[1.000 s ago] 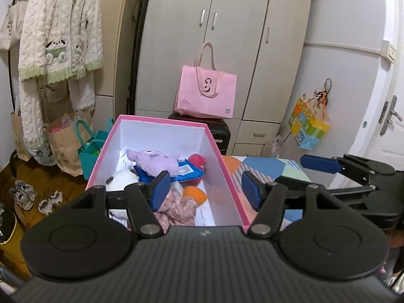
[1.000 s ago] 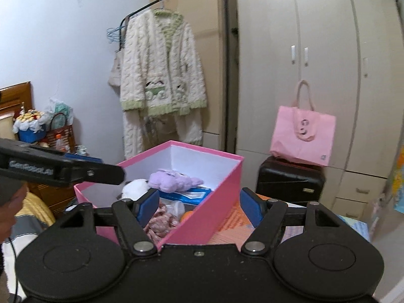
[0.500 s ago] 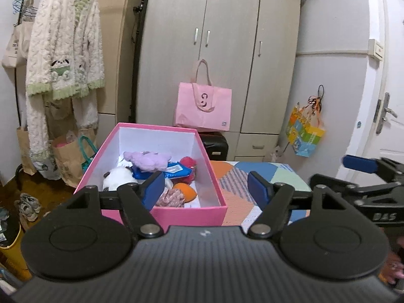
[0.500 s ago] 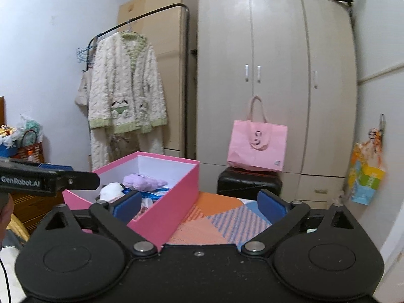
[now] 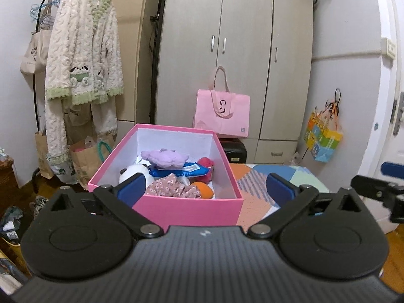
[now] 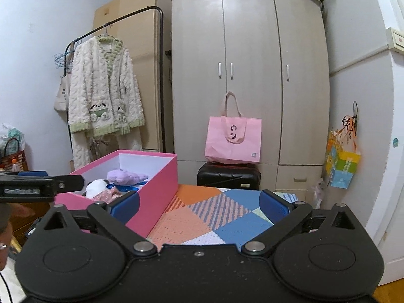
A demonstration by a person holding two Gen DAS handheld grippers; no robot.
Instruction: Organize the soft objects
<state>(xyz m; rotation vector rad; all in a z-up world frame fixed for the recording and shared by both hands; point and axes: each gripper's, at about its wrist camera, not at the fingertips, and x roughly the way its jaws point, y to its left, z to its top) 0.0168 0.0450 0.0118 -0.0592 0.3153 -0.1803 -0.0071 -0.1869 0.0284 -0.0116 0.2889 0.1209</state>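
— Two views, and we get different things from each: our left wrist looks down into the pink box (image 5: 188,210), while our right wrist sees mostly its outer wall and the patchwork cloth (image 6: 214,217) on the bench.

— What do we see inside?

— A fuzzy lilac plush (image 5: 164,157), a round white and black plush (image 5: 132,171), a crumpled floral fabric (image 5: 171,188), an orange ball (image 5: 202,190), a red plush (image 5: 205,162) and a glossy blue packet (image 5: 181,171).

— And our tongs?

— The left tongs (image 5: 205,188) and the right tongs (image 6: 199,205) have just been opening; both stand wide, holding nothing.
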